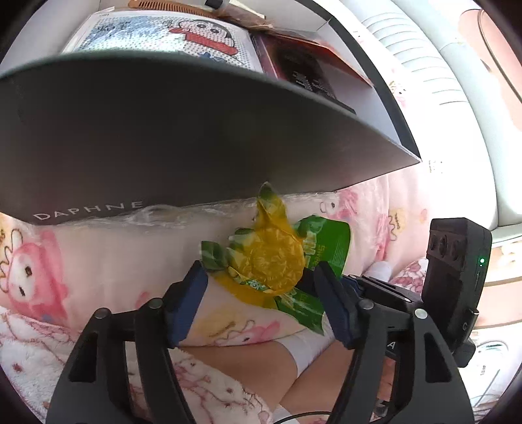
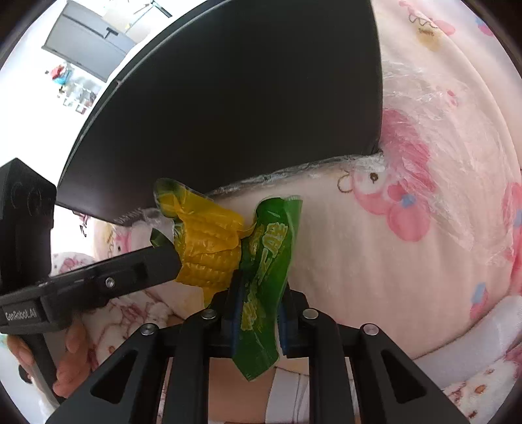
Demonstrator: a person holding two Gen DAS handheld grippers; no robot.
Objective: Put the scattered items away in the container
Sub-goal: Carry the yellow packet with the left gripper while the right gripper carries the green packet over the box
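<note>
A vacuum pack of yellow corn [image 1: 270, 261] with a green printed flap [image 2: 264, 261] lies on a pink cartoon pillow [image 1: 98, 257], right against the dark DAPHNE box [image 1: 163, 137]. My left gripper [image 1: 261, 280] stands wide open, with the corn between its blue pads but not squeezed. One of its fingers [image 2: 153, 264] enters the right wrist view from the left. My right gripper [image 2: 259, 310] has its jaws a narrow way apart. The green flap stands upright in that gap, and I see no pinch on it.
Inside the box lie a cartoon-print pack [image 1: 163, 36], a dark red carton [image 1: 310, 71] and a comb [image 1: 156, 5]. Clear plastic film [image 2: 424, 114] lies crumpled along the box's foot. A person's bare leg [image 1: 244, 362] is under the grippers, and a hand [image 2: 71, 358] grips the left handle.
</note>
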